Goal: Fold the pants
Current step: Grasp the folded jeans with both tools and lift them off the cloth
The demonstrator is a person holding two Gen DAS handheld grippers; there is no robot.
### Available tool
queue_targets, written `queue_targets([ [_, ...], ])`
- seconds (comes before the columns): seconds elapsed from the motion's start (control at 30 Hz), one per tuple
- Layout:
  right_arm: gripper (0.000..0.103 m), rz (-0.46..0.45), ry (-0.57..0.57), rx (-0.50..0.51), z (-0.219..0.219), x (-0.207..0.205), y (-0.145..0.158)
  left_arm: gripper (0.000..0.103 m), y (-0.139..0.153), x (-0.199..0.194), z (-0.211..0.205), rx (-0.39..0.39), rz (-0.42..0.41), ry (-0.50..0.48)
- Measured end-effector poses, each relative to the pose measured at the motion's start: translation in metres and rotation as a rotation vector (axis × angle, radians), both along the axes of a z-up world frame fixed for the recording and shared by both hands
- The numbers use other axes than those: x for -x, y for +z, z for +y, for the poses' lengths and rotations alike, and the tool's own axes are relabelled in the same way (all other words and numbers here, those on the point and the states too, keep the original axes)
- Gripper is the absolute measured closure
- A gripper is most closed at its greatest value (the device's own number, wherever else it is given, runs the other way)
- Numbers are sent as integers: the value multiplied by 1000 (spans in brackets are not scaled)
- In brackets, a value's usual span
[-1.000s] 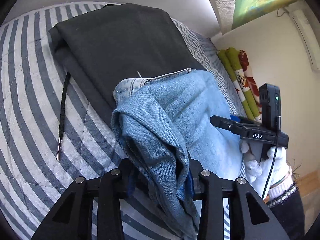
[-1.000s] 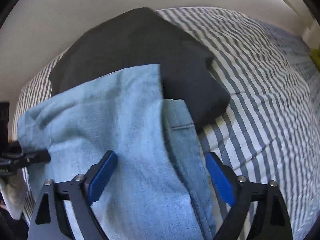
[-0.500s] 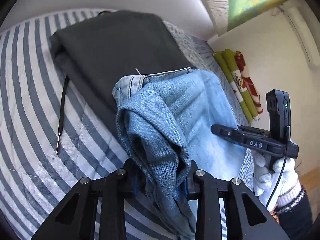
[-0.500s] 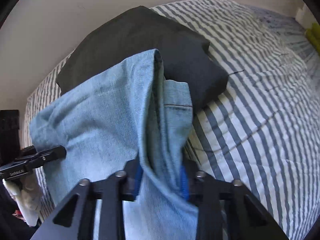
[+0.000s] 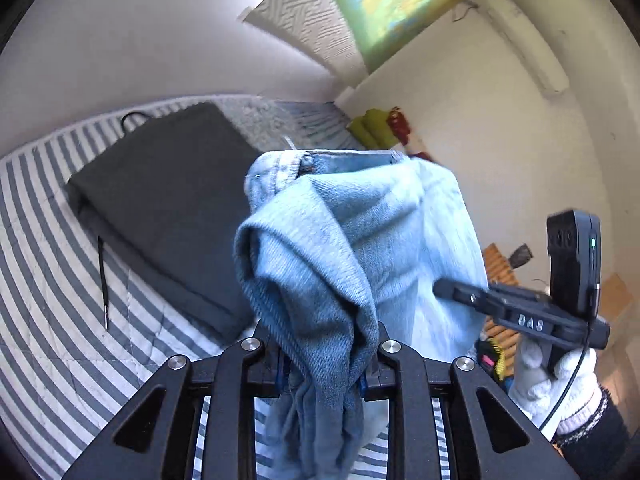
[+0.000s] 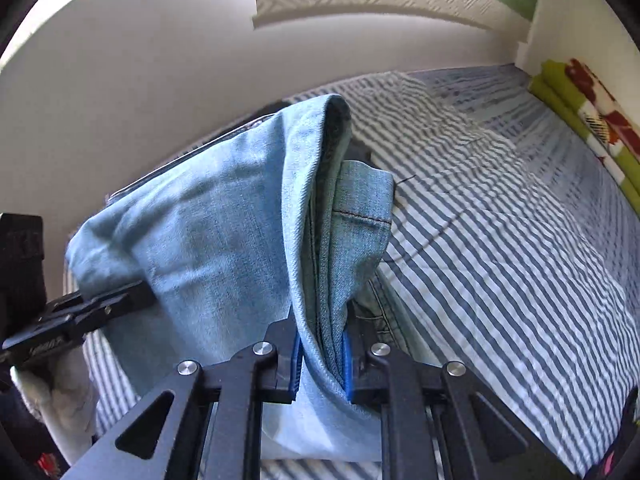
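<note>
Light blue jeans (image 5: 360, 240) hang bunched between both grippers, lifted off the striped bed (image 5: 60, 280). My left gripper (image 5: 320, 364) is shut on a thick fold of the denim at the lower middle of the left wrist view. My right gripper (image 6: 320, 364) is shut on another folded edge of the jeans (image 6: 224, 232), with its blue pads pressing the cloth. From the left wrist view the right gripper (image 5: 460, 294) shows at the right, held by a white-gloved hand (image 5: 552, 376). The jaws' tips are hidden in the denim.
A folded dark grey garment (image 5: 168, 200) with a black drawstring (image 5: 103, 272) lies on the striped bedcover (image 6: 500, 240). Green and red rolled fabric (image 6: 592, 120) lies along the wall at the bed's far side. White walls surround the bed.
Both grippers have risen and tilted up, lifting the jeans off the dark garment. The right gripper went from open to shut on the denim one second ago.
</note>
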State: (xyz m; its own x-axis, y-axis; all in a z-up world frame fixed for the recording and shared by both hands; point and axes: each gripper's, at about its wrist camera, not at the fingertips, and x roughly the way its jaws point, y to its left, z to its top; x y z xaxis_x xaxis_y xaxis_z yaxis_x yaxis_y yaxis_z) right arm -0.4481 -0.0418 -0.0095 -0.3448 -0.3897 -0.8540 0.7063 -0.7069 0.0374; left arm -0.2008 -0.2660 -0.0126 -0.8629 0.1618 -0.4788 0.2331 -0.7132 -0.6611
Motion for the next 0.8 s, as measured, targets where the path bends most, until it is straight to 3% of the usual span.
queue_targets([
  [0.17, 90, -24, -71, 120, 43, -62, 43, 79, 46, -40, 7, -4, 22, -61],
  [0.27, 90, -30, -104, 175, 66, -104, 58, 79, 81, -59, 21, 49, 18, -123],
  [0.33, 90, -77, -153, 232, 83, -128, 60, 79, 101, -71, 35, 84, 12, -173],
  [0.4, 90, -160, -224, 306, 105, -151, 54, 79, 109, -80, 47, 68, -7, -221],
  [0.5, 90, -243, -289, 353, 128, -194, 35, 79, 99, -82, 67, 68, -80, -292],
  [0.6, 90, -316, -356, 371, 148, -212, 1, 79, 61, -65, 87, 44, -191, -350],
  [0.8, 89, -364, -430, 275, 150, -177, -75, 78, -17, -1, 111, 151, -360, -353],
])
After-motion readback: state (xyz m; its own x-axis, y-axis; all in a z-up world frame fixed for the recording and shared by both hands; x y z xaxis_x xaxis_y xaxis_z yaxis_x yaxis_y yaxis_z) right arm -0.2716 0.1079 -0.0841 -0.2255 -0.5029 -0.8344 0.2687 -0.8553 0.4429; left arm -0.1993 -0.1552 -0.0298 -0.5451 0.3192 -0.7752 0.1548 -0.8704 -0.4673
